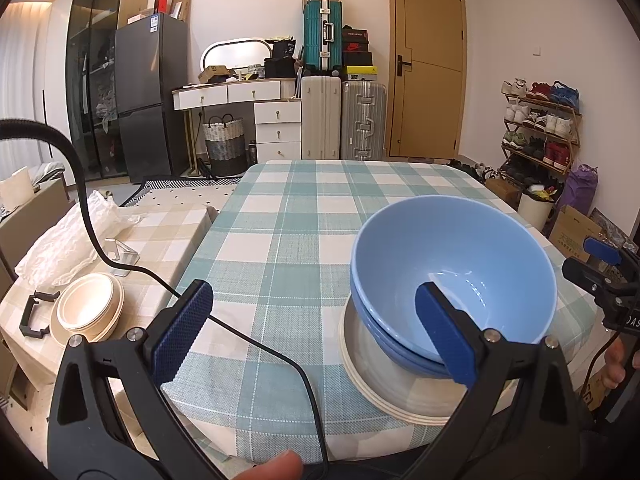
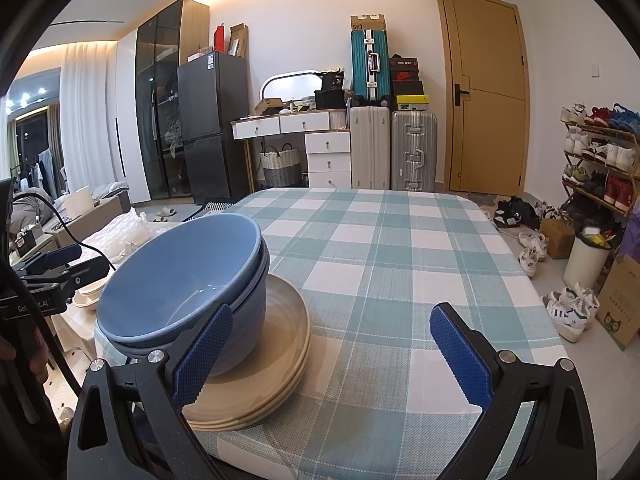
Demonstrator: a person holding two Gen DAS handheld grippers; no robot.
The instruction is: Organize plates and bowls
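Here, nested blue bowls atop stacked cream plates on checked tablecloth; left gripper and right gripper both gaping, holding nothing.

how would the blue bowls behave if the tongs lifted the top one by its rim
The blue bowls look glazed and glossy, so the rim may slip against the pads. They appear rigid ceramic, probably heavy for their size and breakable. Nested on the beige plates, the lower bowl might stick and lift too, or the tall stack could rock.
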